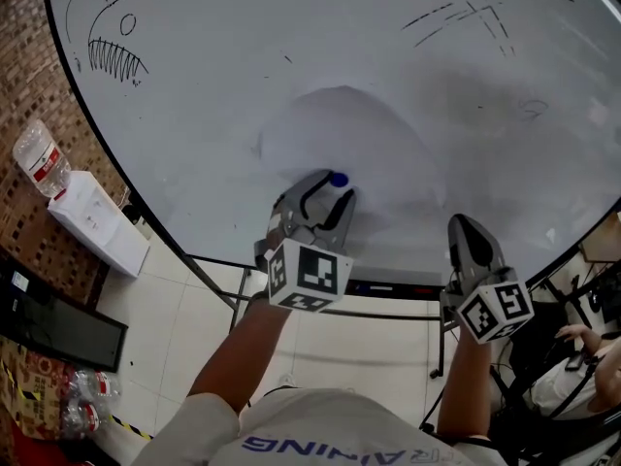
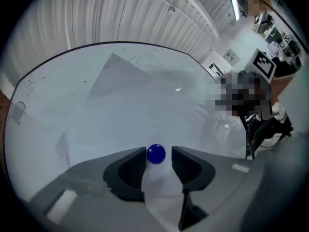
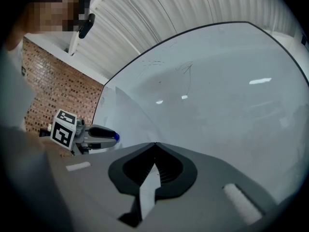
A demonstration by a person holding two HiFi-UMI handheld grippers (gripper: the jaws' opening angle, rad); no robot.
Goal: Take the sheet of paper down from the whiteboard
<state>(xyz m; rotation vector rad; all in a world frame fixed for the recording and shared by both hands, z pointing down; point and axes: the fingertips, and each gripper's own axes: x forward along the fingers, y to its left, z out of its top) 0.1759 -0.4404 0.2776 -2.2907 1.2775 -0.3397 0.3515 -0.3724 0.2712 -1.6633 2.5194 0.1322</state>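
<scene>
Peering along left claw [image 2: 159, 151] shows jaws flanking magnet [image 2: 156, 154].

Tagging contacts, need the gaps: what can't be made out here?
Paper lower edge: head view, behind left gripper.
Magnet touched by that gripper or not: left gripper view, gap too fine.
Right gripper touching board or not: right gripper view, tips cover it.
Scribbles top right: head view, too faint.

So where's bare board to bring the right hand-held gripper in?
Bare whiteboard lies right of the sheet of paper, below the scribbles, above the right hand-held gripper; another patch lies between the fish doodle and the paper's left edge. Crowded at the blue magnet, straddled by the left hand-held gripper.
</scene>
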